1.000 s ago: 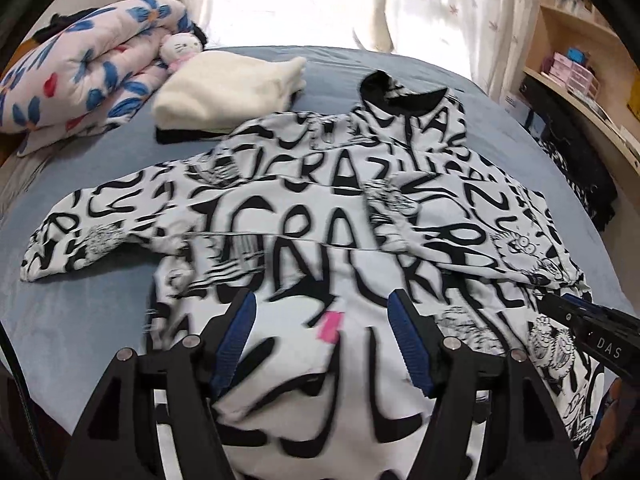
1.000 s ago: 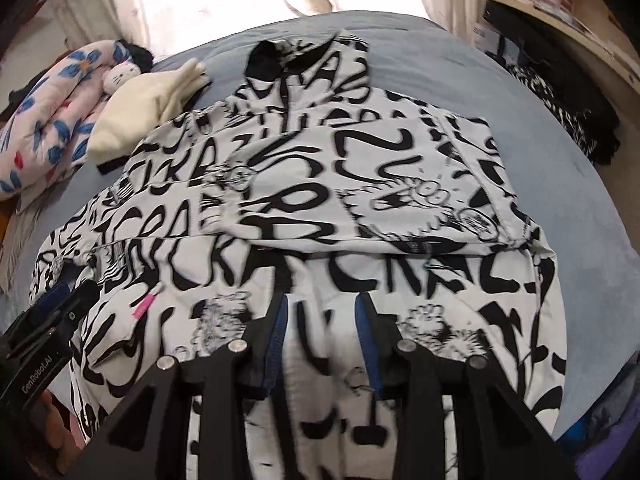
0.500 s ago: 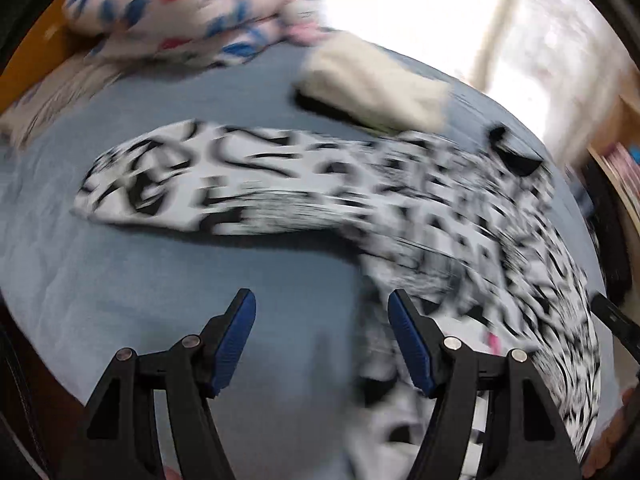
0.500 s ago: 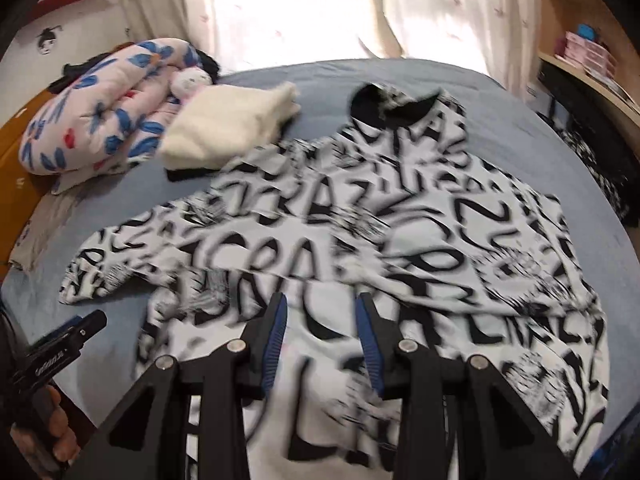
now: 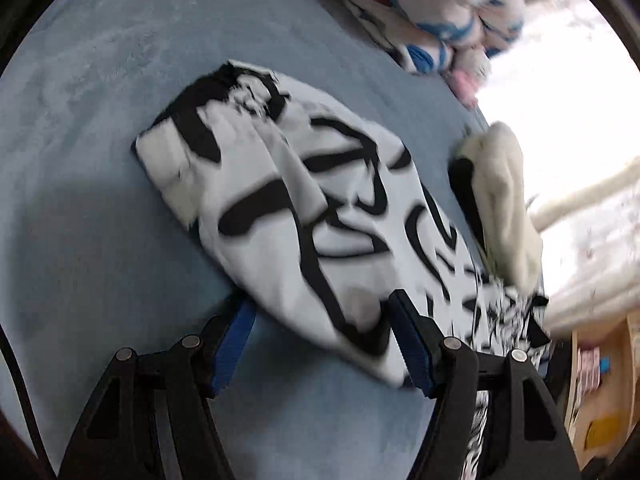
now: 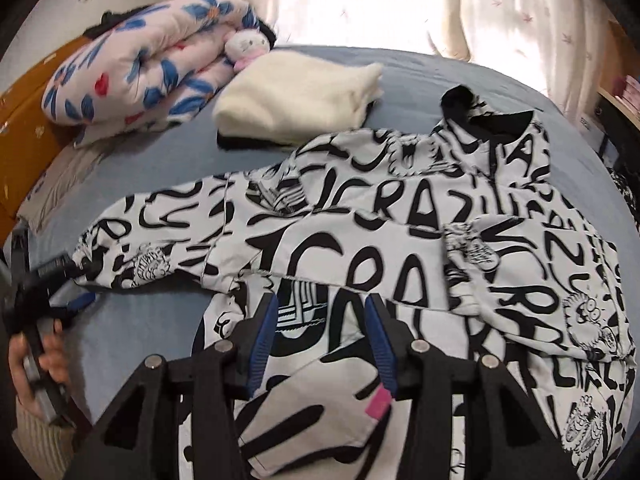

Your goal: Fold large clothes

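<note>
A white hooded jacket with black lettering (image 6: 400, 240) lies spread on the blue bed (image 6: 140, 320), one sleeve folded across the chest. Its other sleeve (image 5: 288, 216) stretches out to the left. My left gripper (image 5: 320, 332) is open, its jaws standing either side of that sleeve near the cuff end; it also shows at the sleeve's cuff in the right wrist view (image 6: 60, 276). My right gripper (image 6: 320, 336) is open and empty, held above the jacket's lower body, near a pink tag (image 6: 378, 404).
A folded cream garment (image 6: 296, 100) lies on the bed behind the jacket. A rolled floral quilt (image 6: 140, 68) and a small plush toy (image 6: 246, 46) lie at the back left. Shelves (image 5: 600, 392) stand at the right; curtains hang behind.
My left gripper swung left from the jacket's hem out to the stretched sleeve and closed in on it. My right gripper shifted left over the lower body.
</note>
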Tool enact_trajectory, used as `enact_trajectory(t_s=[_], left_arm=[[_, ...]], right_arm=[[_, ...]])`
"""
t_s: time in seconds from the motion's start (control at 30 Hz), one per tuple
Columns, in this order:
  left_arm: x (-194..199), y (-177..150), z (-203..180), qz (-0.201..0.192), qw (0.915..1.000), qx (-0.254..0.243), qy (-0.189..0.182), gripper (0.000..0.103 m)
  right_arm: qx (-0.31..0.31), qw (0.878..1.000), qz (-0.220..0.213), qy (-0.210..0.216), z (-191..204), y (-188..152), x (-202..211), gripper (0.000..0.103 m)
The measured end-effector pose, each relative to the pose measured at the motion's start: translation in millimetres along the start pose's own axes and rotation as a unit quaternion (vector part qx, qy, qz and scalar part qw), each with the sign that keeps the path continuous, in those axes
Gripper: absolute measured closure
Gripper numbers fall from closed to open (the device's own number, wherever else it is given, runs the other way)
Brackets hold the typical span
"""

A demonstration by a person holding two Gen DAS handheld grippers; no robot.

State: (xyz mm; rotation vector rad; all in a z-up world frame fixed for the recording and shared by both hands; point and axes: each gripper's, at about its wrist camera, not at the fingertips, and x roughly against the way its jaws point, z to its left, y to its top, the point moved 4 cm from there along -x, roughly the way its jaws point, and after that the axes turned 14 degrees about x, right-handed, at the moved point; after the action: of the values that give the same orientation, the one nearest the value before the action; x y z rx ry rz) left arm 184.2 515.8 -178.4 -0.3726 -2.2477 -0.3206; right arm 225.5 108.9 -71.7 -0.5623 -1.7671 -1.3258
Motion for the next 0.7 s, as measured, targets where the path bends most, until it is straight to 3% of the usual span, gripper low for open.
enact_trajectory(t_s=[0.07, 0.13, 0.17, 0.27, 0.37, 0.43, 0.53, 0.6, 0.7], left_arm=[[-6, 7, -4, -0.018, 0.9997, -0.004, 0.016, 0.046], [-12, 11, -9, -0.041, 0.9962, -0.030, 0.071, 0.088], [-14, 13, -10, -0.048, 0.9932, -0.043, 0.096, 0.092], [-12, 12, -22, -0.066, 0.9886, -0.058, 0.122, 0.097], [10, 3, -63, -0.128, 0.9755, -0.111, 0.141, 0.098], [35, -10, -102, -0.175, 0.9643, -0.154, 0.125, 0.098], [63, -40, -163, -0.213, 0.9492, -0.213, 0.093, 0.098], [77, -77, -208, -0.228, 0.9355, -0.261, 0.067, 0.098], [82, -140, -266, -0.220, 0.9186, -0.327, 0.026, 0.098]], right_arm=[[0.004, 1.000, 0.012, 0.004, 4, -1, -9, 0.058], [0.005, 1.000, 0.017, 0.006, 6, -2, -14, 0.058], [0.005, 1.000, 0.020, 0.008, 6, -4, -17, 0.058], [-0.003, 0.999, 0.027, 0.017, 2, -10, -21, 0.058], [-0.015, 0.999, 0.033, 0.027, -6, -17, -22, 0.058], [-0.025, 0.999, 0.027, 0.032, -14, -20, -17, 0.058], [-0.039, 0.999, 0.013, 0.030, -30, -24, -7, 0.058], [-0.056, 0.998, 0.004, 0.028, -48, -29, 1, 0.058], [-0.088, 0.996, -0.006, 0.026, -78, -42, 13, 0.058]])
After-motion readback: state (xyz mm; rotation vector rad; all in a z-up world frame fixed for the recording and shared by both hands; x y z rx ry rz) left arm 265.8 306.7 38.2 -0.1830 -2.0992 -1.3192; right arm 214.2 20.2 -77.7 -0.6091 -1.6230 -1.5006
